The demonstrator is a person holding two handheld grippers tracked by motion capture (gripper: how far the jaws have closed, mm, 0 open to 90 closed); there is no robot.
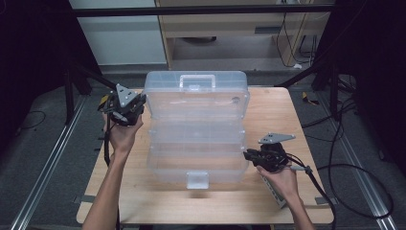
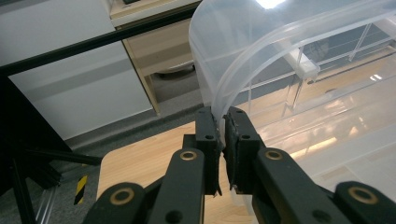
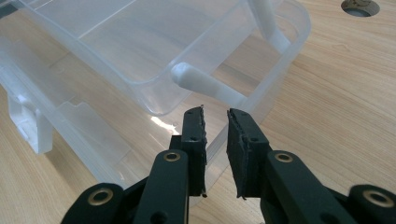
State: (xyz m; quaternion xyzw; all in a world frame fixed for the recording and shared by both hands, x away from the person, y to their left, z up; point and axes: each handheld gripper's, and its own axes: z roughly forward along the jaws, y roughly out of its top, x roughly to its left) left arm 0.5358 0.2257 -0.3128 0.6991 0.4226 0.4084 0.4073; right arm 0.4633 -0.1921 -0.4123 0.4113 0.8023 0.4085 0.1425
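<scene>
On the left, our left tongs (image 1: 136, 106) are clamped tight on the thin rim of the lid (image 2: 243, 70) of the clear plastic box (image 1: 196, 129), which sits open mid-tabletop (image 1: 273, 110), lid raised at the back. Over to the right, our right tongs (image 1: 247, 155) sit at the box's lower wall (image 3: 280, 60), jaws a narrow gap apart, straddling its edge; we can't tell whether they pinch it. The see-through walls blur together, so the inner trays are hard to separate.
</scene>
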